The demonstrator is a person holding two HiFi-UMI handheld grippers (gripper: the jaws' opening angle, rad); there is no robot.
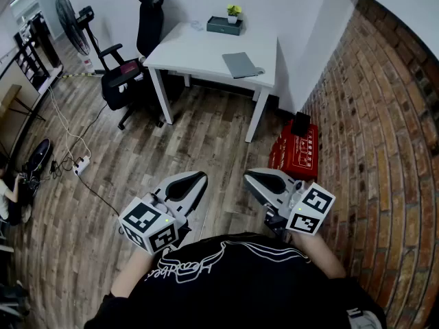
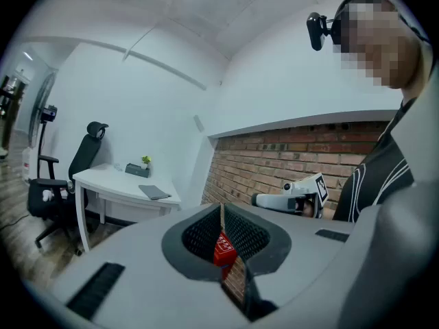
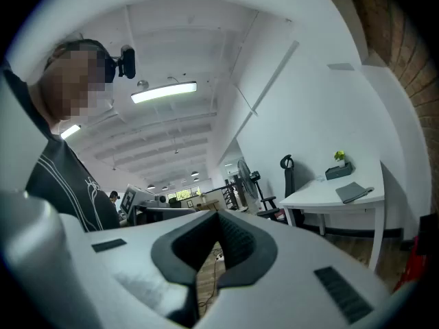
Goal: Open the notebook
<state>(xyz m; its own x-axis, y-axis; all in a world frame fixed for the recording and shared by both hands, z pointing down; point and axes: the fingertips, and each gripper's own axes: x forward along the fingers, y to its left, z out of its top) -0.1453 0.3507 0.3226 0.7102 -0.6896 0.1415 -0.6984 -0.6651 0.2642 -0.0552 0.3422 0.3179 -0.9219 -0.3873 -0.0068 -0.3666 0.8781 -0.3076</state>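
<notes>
A closed grey notebook [image 1: 241, 64] lies near the right front edge of a white table [image 1: 199, 50] across the room, far beyond both grippers. It also shows in the left gripper view as the notebook [image 2: 153, 192] and in the right gripper view as the notebook [image 3: 353, 192]. I hold my left gripper [image 1: 199, 178] and my right gripper [image 1: 250, 177] side by side in front of my chest, above the wooden floor. The left gripper [image 2: 221, 210] is shut with nothing in it. The jaws of the right gripper [image 3: 218, 214] meet at the tip, empty.
A dark box with a small plant [image 1: 225, 25] sits at the table's back. A black office chair [image 1: 130, 70] stands left of the table, a fan [image 1: 68, 16] behind it. A red crate [image 1: 296, 149] rests against the brick wall [image 1: 384, 149]. A power strip with cables [image 1: 81, 163] lies on the floor.
</notes>
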